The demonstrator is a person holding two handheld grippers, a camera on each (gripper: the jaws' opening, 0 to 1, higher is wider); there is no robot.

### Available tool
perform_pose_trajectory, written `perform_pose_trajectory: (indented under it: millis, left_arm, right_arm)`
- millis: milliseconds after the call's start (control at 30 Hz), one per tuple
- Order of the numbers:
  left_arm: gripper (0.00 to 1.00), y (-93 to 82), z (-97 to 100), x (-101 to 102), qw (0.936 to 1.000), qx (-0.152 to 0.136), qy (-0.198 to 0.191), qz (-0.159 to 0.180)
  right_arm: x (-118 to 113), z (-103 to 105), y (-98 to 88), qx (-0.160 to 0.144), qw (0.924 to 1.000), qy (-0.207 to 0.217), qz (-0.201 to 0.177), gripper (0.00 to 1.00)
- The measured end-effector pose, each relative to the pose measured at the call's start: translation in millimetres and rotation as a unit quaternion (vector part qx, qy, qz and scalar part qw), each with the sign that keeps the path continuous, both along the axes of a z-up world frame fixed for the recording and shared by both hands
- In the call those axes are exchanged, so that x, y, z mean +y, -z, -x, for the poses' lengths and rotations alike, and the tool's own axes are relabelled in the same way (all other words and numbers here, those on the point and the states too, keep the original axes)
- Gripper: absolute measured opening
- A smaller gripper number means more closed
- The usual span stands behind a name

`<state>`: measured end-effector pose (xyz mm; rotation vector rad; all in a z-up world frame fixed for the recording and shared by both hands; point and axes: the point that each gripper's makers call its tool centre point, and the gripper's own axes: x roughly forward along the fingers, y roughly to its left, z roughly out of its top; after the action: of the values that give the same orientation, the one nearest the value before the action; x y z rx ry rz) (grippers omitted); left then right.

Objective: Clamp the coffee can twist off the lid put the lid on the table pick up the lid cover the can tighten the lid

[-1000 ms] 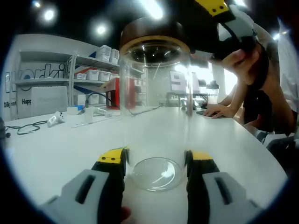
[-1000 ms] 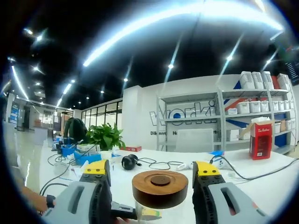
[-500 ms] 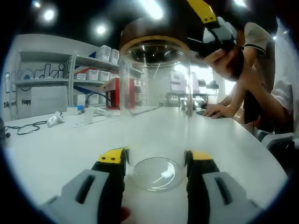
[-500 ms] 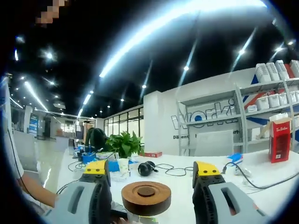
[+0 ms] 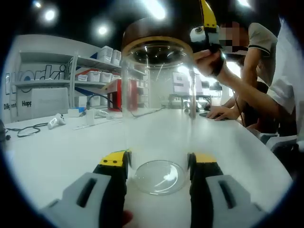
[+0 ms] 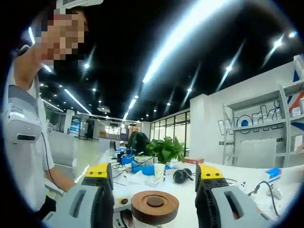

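Observation:
A tall clear glass coffee can [image 5: 156, 109] stands on the white table [image 5: 57, 152], with a dark wooden lid [image 5: 152, 31] on its top. My left gripper [image 5: 158, 161] is low at the can's base, its yellow-tipped jaws pressed against both sides of the glass. The right gripper [image 5: 207, 16] hangs in a hand just right of the lid's edge, high up. In the right gripper view the round wooden lid [image 6: 155, 207] lies low between my right gripper's [image 6: 153, 171] jaws, which stand open with a gap on each side of it.
Shelves with white boxes [image 5: 102, 54] and a red box [image 5: 116, 92] line the far wall. A white device with a cable [image 5: 57, 120] lies at the left. A person's hand [image 5: 216, 113] rests on the table at the right. A plant [image 6: 166, 149] and headphones [image 6: 180, 175] sit further along.
The right gripper has swung around above the lid, so its view has panned from the shelves toward a person. The lid sits lower between its jaws. The left gripper and can have not moved.

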<state>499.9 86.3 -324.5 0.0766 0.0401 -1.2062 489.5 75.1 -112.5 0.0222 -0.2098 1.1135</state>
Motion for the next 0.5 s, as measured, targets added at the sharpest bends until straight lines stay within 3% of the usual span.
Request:
perform_pose_trajectory:
  millis: [167,267,400,500]
  left_arm:
    - [0.42,0.1,0.1,0,1.0,0.0,0.002,0.0]
    - [0.42,0.2,0.1,0,1.0,0.0,0.003,0.0]
    - [0.42,0.3,-0.1,0,1.0,0.0,0.003,0.0]
    - [0.42,0.4,-0.3,0,1.0,0.0,0.003,0.0]
  right_arm:
    - [14,13,9.1,0.013,0.994,-0.108,0.014,0.64]
    - [16,1,15.1,0.025,0.993,-0.115,0.016,0.64]
    - [22,-8,47.7,0.041,0.989,-0.118,0.079,0.66]
    - [29,-7,58.9,0.049,0.987,-0.127,0.085,0.67]
